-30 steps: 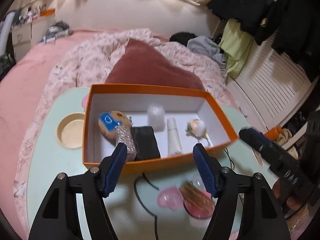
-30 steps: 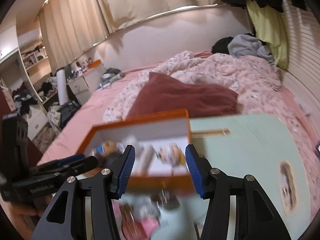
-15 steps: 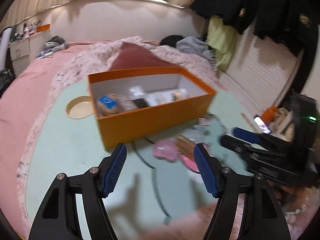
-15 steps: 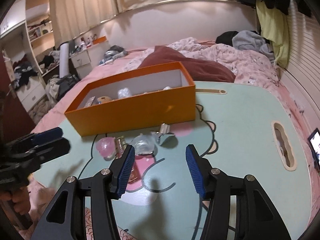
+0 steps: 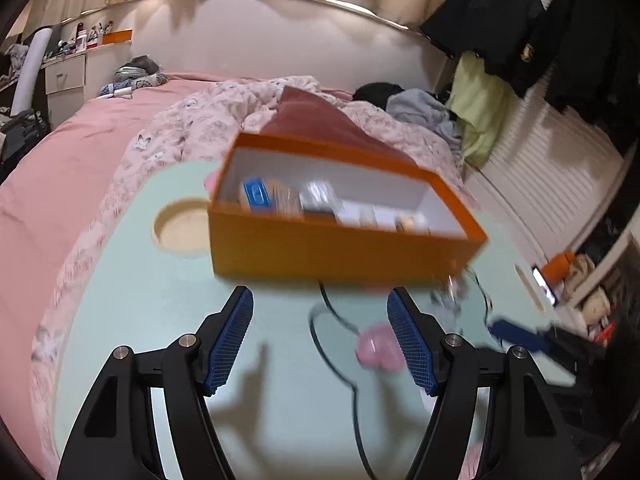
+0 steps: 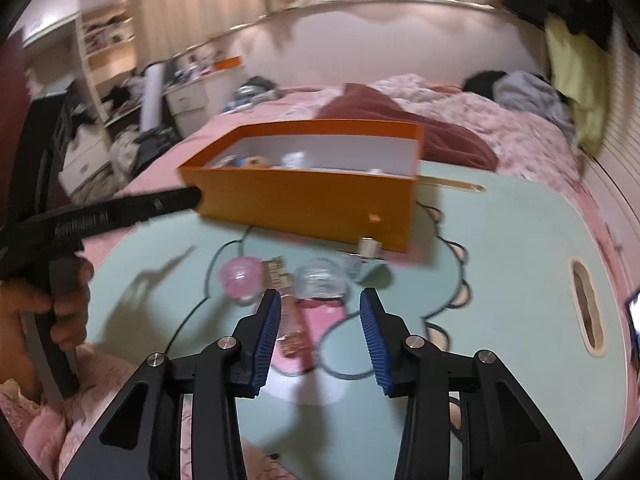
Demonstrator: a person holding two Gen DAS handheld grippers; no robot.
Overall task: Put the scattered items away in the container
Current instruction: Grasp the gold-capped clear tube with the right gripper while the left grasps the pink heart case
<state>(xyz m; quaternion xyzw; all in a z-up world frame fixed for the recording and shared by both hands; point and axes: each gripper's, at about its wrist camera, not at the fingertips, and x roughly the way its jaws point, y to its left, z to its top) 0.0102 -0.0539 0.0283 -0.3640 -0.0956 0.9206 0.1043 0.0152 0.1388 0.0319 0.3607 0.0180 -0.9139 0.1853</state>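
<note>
An orange box [image 6: 316, 196] sits on the pale green bench [image 6: 500, 264], already holding several small items, among them something blue and something white, too blurred to name. Just in front of the box, on the near side, the last scattered pieces lie close together: a pink round case [image 6: 240, 278], a clear round case [image 6: 320, 280], a flat pink-and-tan packet [image 6: 294, 320] and a small silver clip [image 6: 366, 252] nearest the box wall. My right gripper [image 6: 316, 338] hangs over this cluster with its jaws closing, nothing yet pressed between them; the clear case and the packet lie just ahead of them. My left gripper [image 5: 320, 344] hovers in front of the box, jaws released and empty, the pink case beside its right finger. I judge the step to be picking up the remaining pieces; the next move calls for settling onto one item without nudging its neighbours, then lifting it over the box's near wall.
</note>
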